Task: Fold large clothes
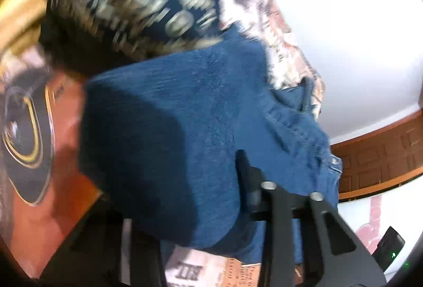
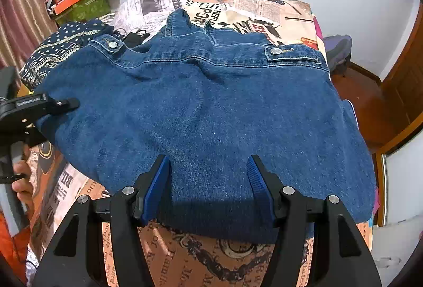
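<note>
A large blue denim garment [image 2: 211, 107] lies spread flat on the bed, its buttoned waist tabs at the far side. My right gripper [image 2: 208, 181] is open, and its blue pads [image 2: 158, 189] straddle the garment's near hem without pressing it. At the garment's left edge, my left gripper [image 2: 68, 103] is held by a person's hand [image 2: 22, 181]. In the blurred left wrist view the denim [image 1: 185, 115] drapes over my left gripper [image 1: 238, 165]. One black finger [image 1: 247, 176] shows there and the other is hidden under the cloth, so the jaws look shut on the edge.
The bed has a newspaper-print sheet [image 2: 238, 7]. A dark blue patterned cloth [image 2: 60, 46] lies beside the denim at far left, with a clothes pile and an orange box [image 2: 68, 1] behind it. A wooden door [image 2: 404, 80] stands at right. A black device [image 1: 391, 247] sits on the floor.
</note>
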